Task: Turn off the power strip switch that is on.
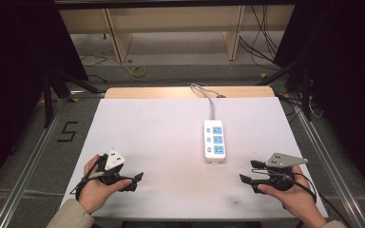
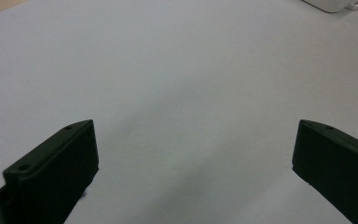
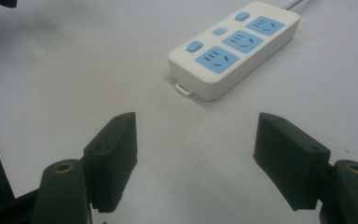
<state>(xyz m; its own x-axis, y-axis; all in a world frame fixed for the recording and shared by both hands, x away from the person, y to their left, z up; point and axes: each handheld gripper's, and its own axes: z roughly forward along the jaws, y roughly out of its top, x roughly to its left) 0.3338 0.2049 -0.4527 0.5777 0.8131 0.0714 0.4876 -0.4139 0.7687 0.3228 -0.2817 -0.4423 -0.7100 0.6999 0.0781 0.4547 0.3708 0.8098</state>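
A white power strip (image 1: 215, 141) with three blue sockets and blue switches lies on the white table (image 1: 161, 128), right of centre, its grey cord running off the far edge. In the right gripper view the power strip (image 3: 235, 49) lies ahead of the jaws, slightly right. My right gripper (image 1: 249, 173) rests near the front right edge, open, nothing between its jaws (image 3: 196, 154). My left gripper (image 1: 135, 180) sits at the front left, open and empty (image 2: 193, 154), with a corner of the strip (image 2: 335, 4) far ahead at upper right.
A wooden board (image 1: 190, 91) borders the table's far edge. Metal rails (image 1: 33, 152) flank both sides, with a floor mark "5" (image 1: 67, 131) at left. Cables (image 1: 261, 38) and wooden legs stand on the floor beyond.
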